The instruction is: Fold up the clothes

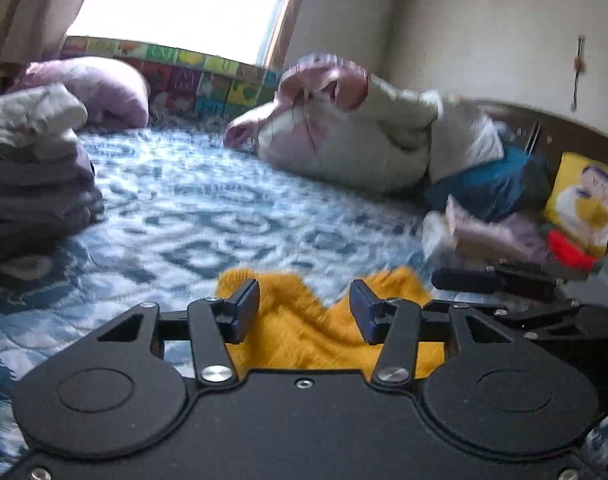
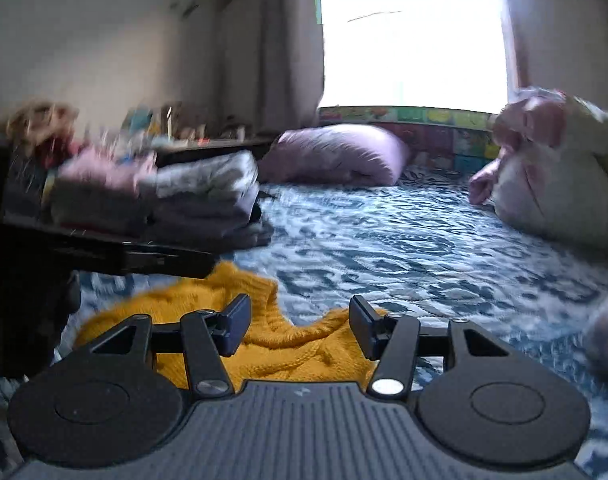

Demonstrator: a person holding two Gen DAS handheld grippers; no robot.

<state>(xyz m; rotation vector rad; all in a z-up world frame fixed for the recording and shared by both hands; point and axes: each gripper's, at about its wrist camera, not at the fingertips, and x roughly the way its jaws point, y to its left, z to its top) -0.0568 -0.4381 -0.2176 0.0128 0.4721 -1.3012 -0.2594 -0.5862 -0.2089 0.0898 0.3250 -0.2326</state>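
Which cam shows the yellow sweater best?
Right wrist: the sweater spreads across the bedspread, knit visible, under the open right gripper. Left wrist shows only a blurred patch between the open left gripper's fingers.

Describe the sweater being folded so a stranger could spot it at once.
Start at the bed with its blue-and-white patterned cover. At its near edge, just ahead of both open tools, lies the sweater. It is the only mustard-yellow knit here; the folded stack beside it is grey and lilac.
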